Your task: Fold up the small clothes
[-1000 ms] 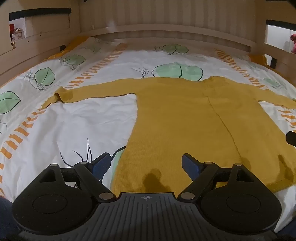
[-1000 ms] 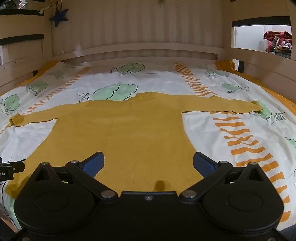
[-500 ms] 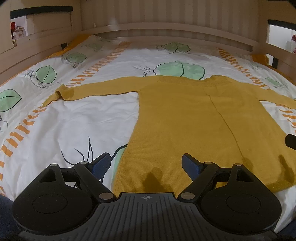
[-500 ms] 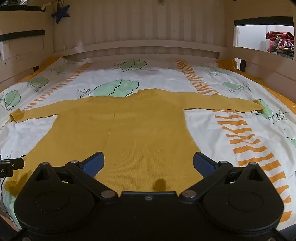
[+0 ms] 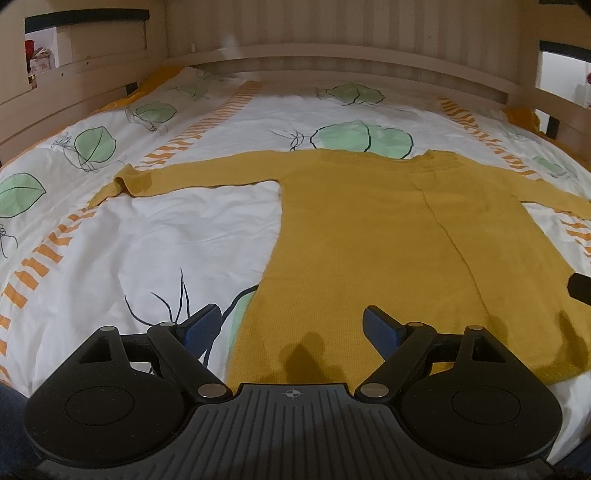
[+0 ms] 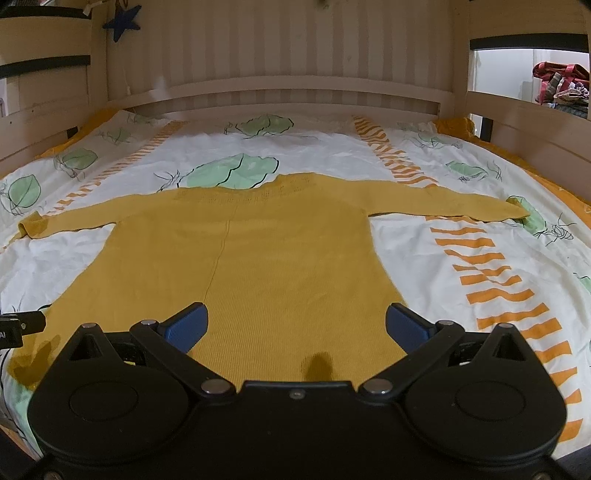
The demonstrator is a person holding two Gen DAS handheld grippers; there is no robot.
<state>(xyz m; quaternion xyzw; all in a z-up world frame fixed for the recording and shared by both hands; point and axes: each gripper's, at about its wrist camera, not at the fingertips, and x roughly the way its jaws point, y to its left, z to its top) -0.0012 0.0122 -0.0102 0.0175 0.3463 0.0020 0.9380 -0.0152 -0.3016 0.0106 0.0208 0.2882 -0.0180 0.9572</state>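
A mustard-yellow knitted sweater lies flat on the bed, sleeves spread out to both sides, hem toward me. My left gripper hovers open above the hem's left corner, nothing between its blue pads. My right gripper is open too, over the hem near its right side, holding nothing. The left sleeve's cuff is folded over on itself. The right sleeve lies straight. A dark tip of the right gripper shows at the right edge of the left wrist view, and the left gripper's tip at the left edge of the right wrist view.
The bed's white cover has green leaves and orange stripes. A wooden headboard and side rails enclose the bed. A blue star hangs at the upper left. Piled clothes lie beyond the right rail.
Both views have tilted up a little, so the sweater sits slightly lower in the pictures. The sweater has not moved and both grippers stay open.
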